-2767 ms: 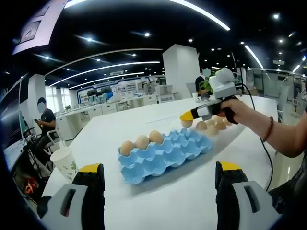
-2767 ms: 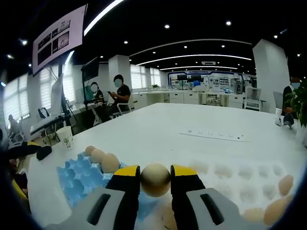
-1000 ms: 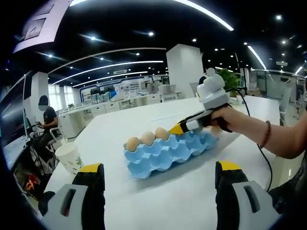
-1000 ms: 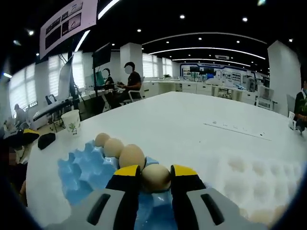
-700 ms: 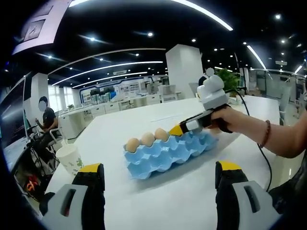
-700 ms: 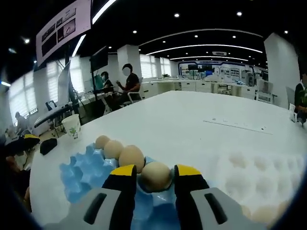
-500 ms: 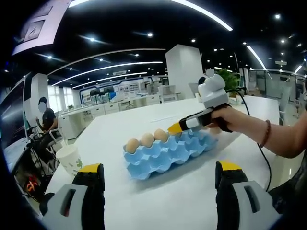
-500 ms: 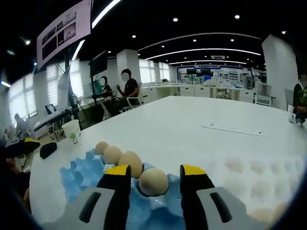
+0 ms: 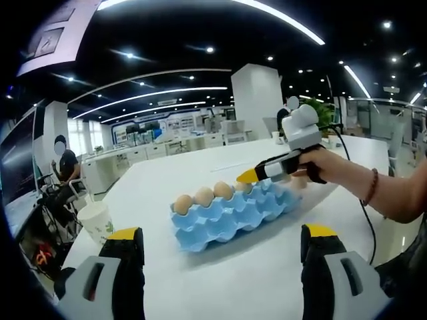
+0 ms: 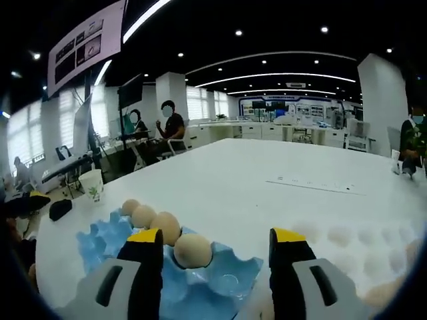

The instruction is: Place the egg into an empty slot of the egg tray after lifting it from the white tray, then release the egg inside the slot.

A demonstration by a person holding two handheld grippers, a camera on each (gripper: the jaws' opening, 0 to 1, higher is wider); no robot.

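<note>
The blue egg tray (image 10: 223,283) lies on the white table just ahead of my right gripper (image 10: 217,239), which is open with wide-set jaws. A tan egg (image 10: 193,251) sits free in a slot at the tray's near end, between and a little beyond the jaws, touching neither. Three other eggs (image 10: 143,216) continue the same row. The white tray (image 10: 333,239) lies to the right with an egg (image 10: 383,290) in it. In the left gripper view the blue egg tray (image 9: 227,215) is at centre, the right gripper (image 9: 249,175) hovers over its far end, and my left gripper (image 9: 221,233) is open and holds nothing.
A paper cup (image 9: 95,221) stands left of the blue tray near the table's edge, also as paper cup (image 10: 91,185). A person's hand and forearm (image 9: 360,187) reach in from the right. People sit at desks beyond the table. A sheet of paper (image 10: 307,185) lies farther out.
The right gripper carried the egg from the white tray to the blue tray, set it in a slot, opened, and has drawn back slightly. The left gripper stayed still.
</note>
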